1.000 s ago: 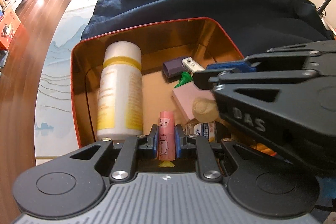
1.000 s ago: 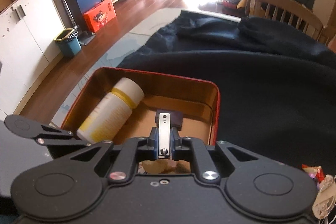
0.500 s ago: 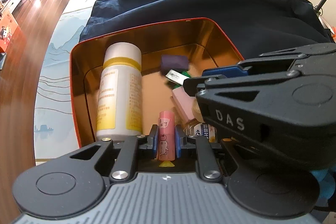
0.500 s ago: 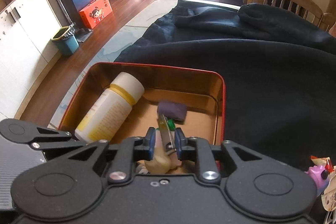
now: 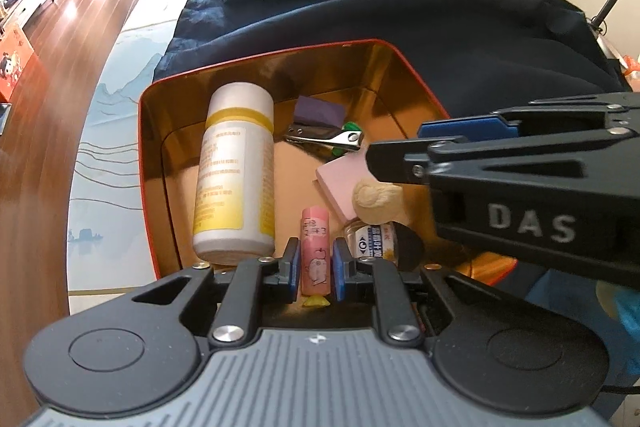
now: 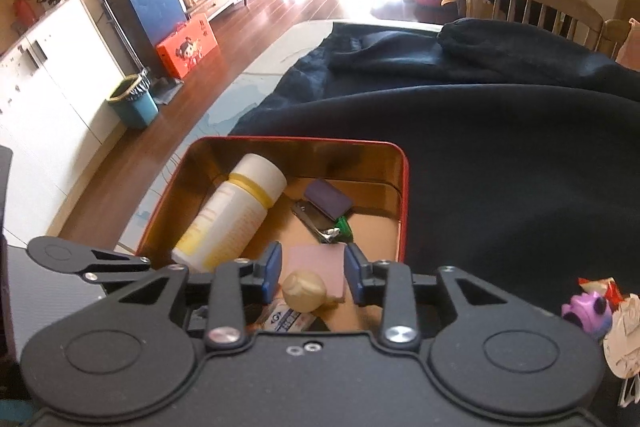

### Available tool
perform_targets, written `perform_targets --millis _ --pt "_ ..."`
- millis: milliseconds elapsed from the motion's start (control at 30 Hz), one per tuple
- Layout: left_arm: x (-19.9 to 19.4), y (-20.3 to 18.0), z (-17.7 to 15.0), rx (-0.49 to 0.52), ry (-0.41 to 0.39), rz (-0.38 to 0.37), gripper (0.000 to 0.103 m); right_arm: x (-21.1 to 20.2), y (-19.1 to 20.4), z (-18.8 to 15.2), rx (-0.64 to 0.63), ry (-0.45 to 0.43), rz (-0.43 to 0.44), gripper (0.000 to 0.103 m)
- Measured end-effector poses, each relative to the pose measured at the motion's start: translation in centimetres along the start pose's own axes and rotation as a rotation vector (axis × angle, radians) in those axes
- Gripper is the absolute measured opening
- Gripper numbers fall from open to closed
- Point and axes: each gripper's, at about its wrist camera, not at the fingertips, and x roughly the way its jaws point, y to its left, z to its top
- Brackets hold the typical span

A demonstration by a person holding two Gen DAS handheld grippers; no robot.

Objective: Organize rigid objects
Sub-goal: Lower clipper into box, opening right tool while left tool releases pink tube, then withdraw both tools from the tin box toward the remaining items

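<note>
Once the nail clipper (image 5: 324, 139) had left the right gripper (image 6: 311, 271), it lay flat in the red tin (image 5: 149, 163), against the purple block (image 5: 319, 111) and touching the green piece (image 5: 350, 126); one second before, it had been clamped upright between those blue pads. The right jaws were opening, with nothing pinched between them; the pink pad (image 6: 320, 265) and the cream lump (image 6: 305, 291) merely showed through the gap, lower in the tin. That drop appeared complete, so one more rigid object counted as stowed. The left gripper (image 5: 315, 271) remained closed on the pink tube (image 5: 315, 254), held over the tin's near edge and not yet released. Around it lay the white bottle (image 5: 234, 171) with a yellow band along the left wall and a small labelled vial (image 5: 373, 238) near the front. The right gripper's body crossed above the tin's right half, crowding the likely spot for the tube. Outside, a dark cloth (image 6: 520, 163) covered the table, and a purple toy (image 6: 587, 311) waited near the right edge.
</note>
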Motion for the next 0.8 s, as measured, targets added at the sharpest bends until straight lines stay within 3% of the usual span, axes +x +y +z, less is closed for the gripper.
perform_targets --millis 333,667,800 --pt "-2.7 -1.3 -1.1 -0.006 -0.062 -0.005 0.016 -3.8 -0.6 -1.4 0.015 -0.041 0.027 0.036" --pt "-4.8 -3.6 -2.0 -0.02 -0.109 0.022 0.016 -7.4 -1.6 -3.2 0.007 -0.083 0.028 0.047" --pt "-5.5 -4.8 -2.3 -0.025 -0.129 0.023 0.017 -8.7 -2.2 -4.1 -0.009 -0.098 0.025 0.056"
